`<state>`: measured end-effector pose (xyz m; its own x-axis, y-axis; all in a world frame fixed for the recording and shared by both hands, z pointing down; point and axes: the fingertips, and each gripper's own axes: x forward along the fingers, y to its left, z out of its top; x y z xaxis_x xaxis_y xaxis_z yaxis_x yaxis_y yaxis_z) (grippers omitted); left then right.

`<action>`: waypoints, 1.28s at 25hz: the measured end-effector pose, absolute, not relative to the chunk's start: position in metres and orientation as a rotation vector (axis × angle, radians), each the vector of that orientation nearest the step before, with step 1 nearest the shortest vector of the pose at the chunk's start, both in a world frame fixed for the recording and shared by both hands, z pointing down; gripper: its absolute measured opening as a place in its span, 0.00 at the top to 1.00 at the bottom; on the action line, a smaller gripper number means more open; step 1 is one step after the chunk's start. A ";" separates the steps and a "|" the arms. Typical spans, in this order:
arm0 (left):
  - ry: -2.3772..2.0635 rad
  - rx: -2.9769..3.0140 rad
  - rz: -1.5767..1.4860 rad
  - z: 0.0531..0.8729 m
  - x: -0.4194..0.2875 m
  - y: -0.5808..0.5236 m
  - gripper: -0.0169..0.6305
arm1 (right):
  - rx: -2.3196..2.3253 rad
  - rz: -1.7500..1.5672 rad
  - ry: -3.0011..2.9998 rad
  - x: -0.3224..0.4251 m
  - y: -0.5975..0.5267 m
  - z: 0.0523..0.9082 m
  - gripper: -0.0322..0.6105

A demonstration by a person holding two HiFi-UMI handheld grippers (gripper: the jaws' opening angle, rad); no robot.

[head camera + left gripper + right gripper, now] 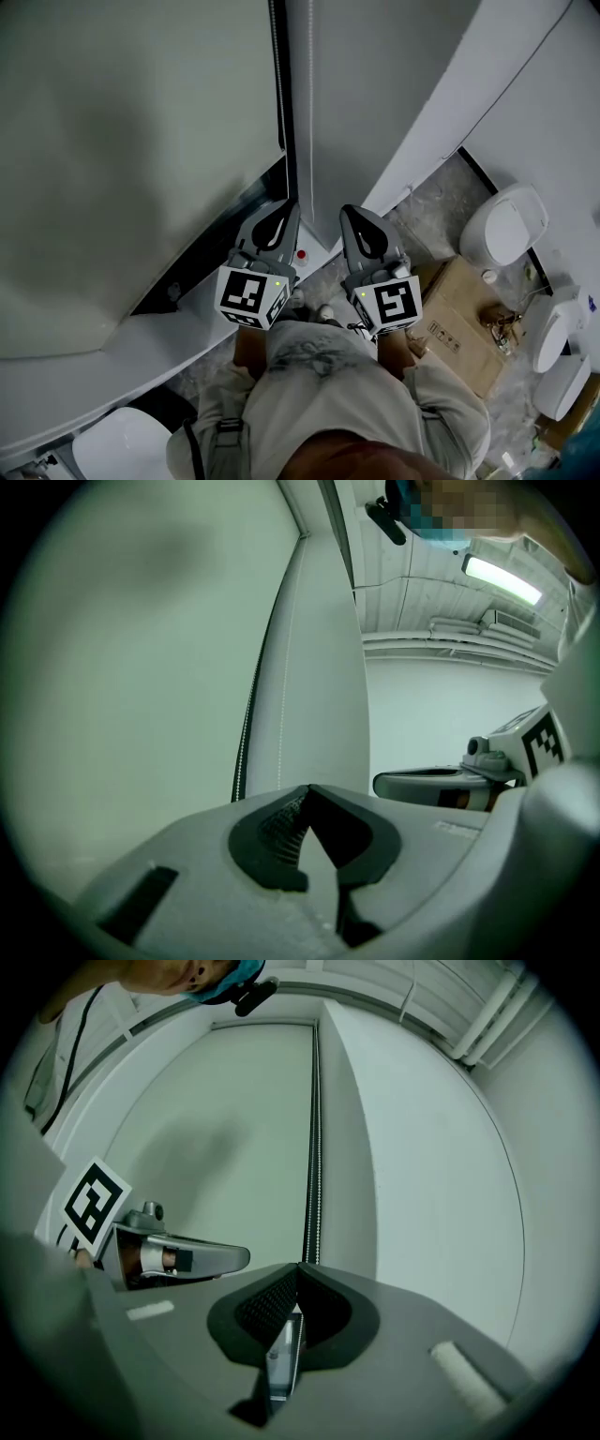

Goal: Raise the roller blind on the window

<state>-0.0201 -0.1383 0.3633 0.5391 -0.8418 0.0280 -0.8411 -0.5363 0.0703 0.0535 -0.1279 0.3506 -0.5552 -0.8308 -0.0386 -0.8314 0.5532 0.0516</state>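
Observation:
The roller blind [141, 141] is a wide pale sheet that fills the left of the head view. Its bead chain [278, 94] hangs in the dark gap along its right edge. My left gripper [286, 208] points at the foot of that gap, shut with nothing between its pads [309, 789]; the chain [249, 733] passes just left of its tip. My right gripper [349, 214] is alongside it, a little to the right. In the right gripper view the chain [313, 1147] runs down into the closed jaws of the right gripper [298, 1267] and shows again between the pads.
A white window sill [112, 370] runs diagonally below the blind, and a white wall [394, 84] rises to the right of the chain. On the floor at right are a cardboard box [464, 323] and white toilet bowls [506, 225]. My torso fills the bottom.

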 end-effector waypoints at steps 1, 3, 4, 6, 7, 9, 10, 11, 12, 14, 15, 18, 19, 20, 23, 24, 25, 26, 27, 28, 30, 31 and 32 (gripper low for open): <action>-1.463 2.695 -0.015 0.364 -0.021 -0.144 0.96 | -1.483 0.103 2.755 0.051 -0.132 0.351 0.93; -1.444 2.704 -0.020 0.364 -0.023 -0.156 0.96 | -1.499 0.102 2.750 0.048 -0.140 0.352 0.93; -1.434 2.708 -0.023 0.364 -0.024 -0.162 0.96 | -1.508 0.100 2.746 0.047 -0.144 0.353 0.93; -1.414 2.717 -0.026 0.364 -0.025 -0.170 0.96 | -1.524 0.099 2.738 0.045 -0.151 0.352 0.93; -1.403 2.724 -0.027 0.363 -0.024 -0.173 0.96 | -1.530 0.100 2.735 0.044 -0.153 0.352 0.93; -1.382 2.739 -0.029 0.361 -0.023 -0.175 0.96 | -1.542 0.105 2.731 0.042 -0.154 0.352 0.93; -1.371 2.746 -0.029 0.362 -0.022 -0.178 0.96 | -1.548 0.108 2.729 0.042 -0.155 0.352 0.93; -1.358 2.752 -0.028 0.362 -0.021 -0.181 0.96 | -1.555 0.109 2.726 0.041 -0.158 0.352 0.93; -1.345 2.757 -0.026 0.363 -0.020 -0.186 0.96 | -1.562 0.111 2.723 0.041 -0.161 0.352 0.93; -1.322 2.765 -0.021 0.363 -0.018 -0.193 0.96 | -1.576 0.111 2.722 0.040 -0.164 0.353 0.93; -1.312 2.770 -0.019 0.363 -0.017 -0.194 0.96 | -1.584 0.101 2.727 0.040 -0.164 0.355 0.93; -1.279 2.785 -0.024 0.365 -0.013 -0.206 0.96 | -1.615 0.082 2.730 0.040 -0.171 0.360 0.93; -1.267 2.788 -0.024 0.367 -0.011 -0.211 0.96 | -1.625 0.093 2.717 0.041 -0.175 0.359 0.93; -1.258 2.790 -0.024 0.368 -0.009 -0.216 0.96 | -1.635 0.100 2.708 0.043 -0.179 0.359 0.93; -1.248 2.789 -0.020 0.370 -0.005 -0.228 0.95 | -1.664 0.098 2.698 0.048 -0.184 0.360 0.93; -1.245 2.788 -0.019 0.371 -0.005 -0.231 0.94 | -1.674 0.096 2.695 0.049 -0.185 0.360 0.93; -1.241 2.788 -0.019 0.371 -0.005 -0.234 0.94 | -1.685 0.095 2.691 0.051 -0.187 0.360 0.93; -1.238 2.788 -0.019 0.371 -0.004 -0.238 0.94 | -1.696 0.095 2.687 0.052 -0.189 0.360 0.93; -1.236 2.788 -0.019 0.371 -0.004 -0.243 0.94 | -1.705 0.095 2.683 0.054 -0.191 0.360 0.93; -1.235 2.788 -0.018 0.370 -0.003 -0.247 0.93 | -1.712 0.095 2.681 0.056 -0.193 0.359 0.93; -1.234 2.788 -0.021 0.369 -0.002 -0.254 0.93 | -1.725 0.096 2.676 0.058 -0.195 0.358 0.93; -1.232 2.790 -0.025 0.368 -0.002 -0.255 0.92 | -1.731 0.096 2.674 0.058 -0.194 0.357 0.93; -1.229 2.793 -0.028 0.367 -0.002 -0.256 0.92 | -1.735 0.097 2.672 0.058 -0.193 0.356 0.93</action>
